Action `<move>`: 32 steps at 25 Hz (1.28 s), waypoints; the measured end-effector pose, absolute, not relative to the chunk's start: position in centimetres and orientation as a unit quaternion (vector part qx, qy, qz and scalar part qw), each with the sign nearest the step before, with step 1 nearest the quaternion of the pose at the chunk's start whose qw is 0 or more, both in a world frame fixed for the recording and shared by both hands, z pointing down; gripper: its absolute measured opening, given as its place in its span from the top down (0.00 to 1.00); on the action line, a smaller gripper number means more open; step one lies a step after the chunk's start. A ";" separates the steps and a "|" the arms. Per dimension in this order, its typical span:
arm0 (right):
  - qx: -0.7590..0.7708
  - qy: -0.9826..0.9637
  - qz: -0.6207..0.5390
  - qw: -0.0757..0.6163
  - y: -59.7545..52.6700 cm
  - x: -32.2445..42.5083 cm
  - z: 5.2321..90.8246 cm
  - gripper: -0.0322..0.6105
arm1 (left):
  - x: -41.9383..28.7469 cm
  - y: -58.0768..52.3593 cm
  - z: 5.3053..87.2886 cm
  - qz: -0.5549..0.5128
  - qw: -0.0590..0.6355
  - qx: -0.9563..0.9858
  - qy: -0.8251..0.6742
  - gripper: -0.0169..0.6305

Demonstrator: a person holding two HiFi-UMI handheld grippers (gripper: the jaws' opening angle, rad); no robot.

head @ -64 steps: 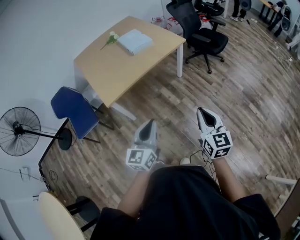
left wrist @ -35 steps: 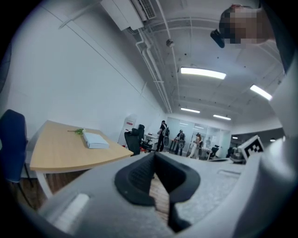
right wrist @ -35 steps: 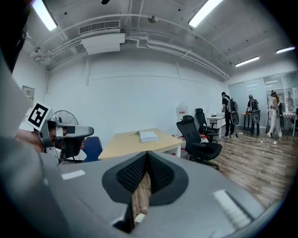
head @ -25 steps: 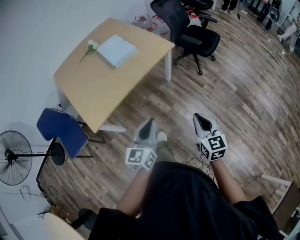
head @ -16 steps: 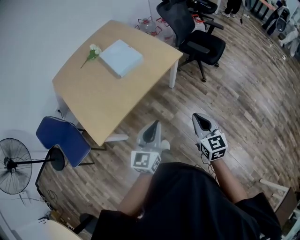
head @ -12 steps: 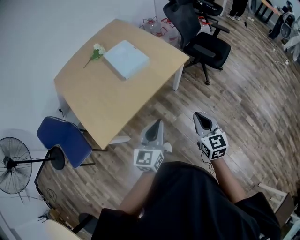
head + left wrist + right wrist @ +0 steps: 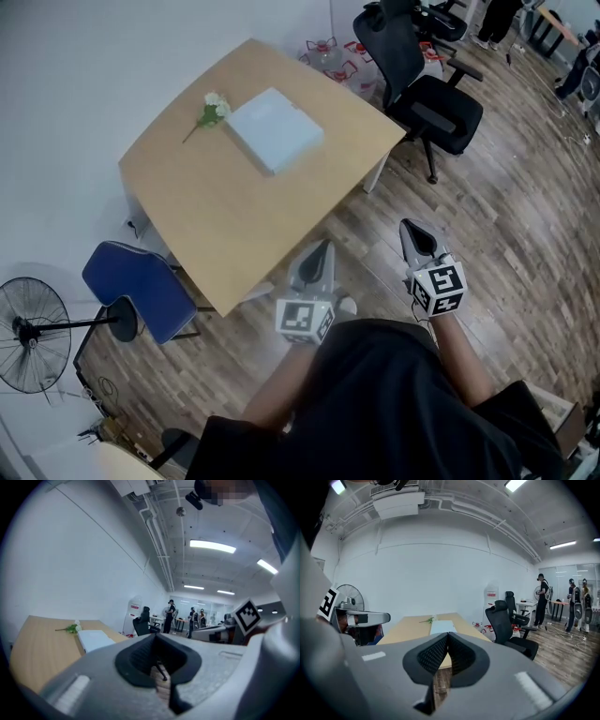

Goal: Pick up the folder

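Observation:
A pale blue folder (image 7: 275,141) lies flat on the far half of a light wooden table (image 7: 225,211), next to a small white flower sprig (image 7: 210,110). The folder (image 7: 93,640) shows left of the jaws in the left gripper view, and the folder (image 7: 442,626) sits straight ahead in the right gripper view. My left gripper (image 7: 324,247) is shut and empty, its tip just off the table's near edge. My right gripper (image 7: 410,228) is shut and empty over the wooden floor, right of the table.
A black office chair (image 7: 422,75) stands at the table's far right corner. A blue chair (image 7: 141,289) and a floor fan (image 7: 33,333) stand left of the table. Bottles (image 7: 330,51) sit by the wall. People stand far off in the room (image 7: 543,599).
The table and folder have come nearer and shifted right in the head view as I walked toward them. Both grippers stayed shut and advanced with me.

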State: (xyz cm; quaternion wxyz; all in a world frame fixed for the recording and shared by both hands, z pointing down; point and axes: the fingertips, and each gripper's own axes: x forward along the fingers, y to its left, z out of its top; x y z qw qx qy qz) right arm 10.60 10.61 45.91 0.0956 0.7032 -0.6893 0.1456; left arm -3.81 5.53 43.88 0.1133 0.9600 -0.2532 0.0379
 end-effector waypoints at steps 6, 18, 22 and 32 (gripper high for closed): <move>0.702 -0.691 0.147 0.093 7.6 10.8 45.8 0.95 | -4.3 2.7 43.6 0.035 0.130 0.955 -0.263 0.97; 0.670 -0.718 0.164 0.093 0.8 13.2 48.4 0.95 | -2.8 -1.9 45.4 0.034 0.140 0.945 -0.295 0.97; 0.655 -0.733 0.163 0.085 -4.1 15.1 49.0 0.95 | -1.3 -6.0 45.7 0.031 0.137 0.937 -0.319 0.97; 0.614 -0.765 0.175 0.086 -15.6 21.4 49.7 0.95 | 7.5 -16.2 45.7 0.054 0.125 0.926 -0.353 0.97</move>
